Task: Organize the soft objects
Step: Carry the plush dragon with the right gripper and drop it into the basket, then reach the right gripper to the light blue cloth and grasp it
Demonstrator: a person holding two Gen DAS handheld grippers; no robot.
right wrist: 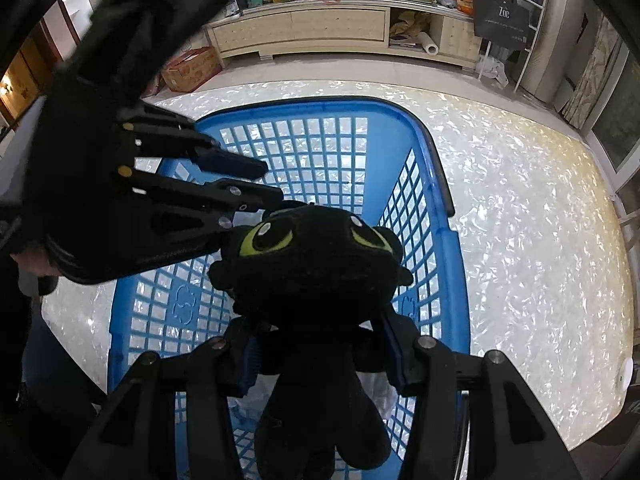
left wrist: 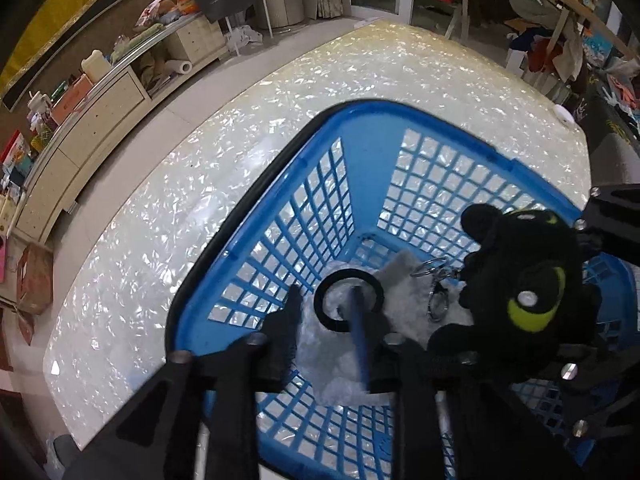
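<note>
A blue lattice basket (left wrist: 360, 108) stands on the pearly table. In it lies a white fluffy toy (left wrist: 404, 292) with a black ring (left wrist: 348, 276) and metal keyrings (left wrist: 436, 304). My left gripper (left wrist: 326, 300) hangs open just above the toy, with its pads not pressing on it. In the right wrist view the left gripper (right wrist: 272, 184) reaches over the basket (right wrist: 304, 104) with its jaws apart and nothing between them. My right gripper (right wrist: 322, 360) is shut on a black plush dragon (right wrist: 316, 264) with green eyes, held upright over the basket. The same dragon (left wrist: 524, 280) shows at the right of the left wrist view.
The table (left wrist: 200, 200) has bare surface all around the basket, and a small white disc (left wrist: 564, 114) lies near its far edge. A cream cabinet (right wrist: 304, 28) with clutter lines the wall, and a cardboard box (right wrist: 192, 68) sits on the floor. A hand (right wrist: 36, 264) holds the left gripper.
</note>
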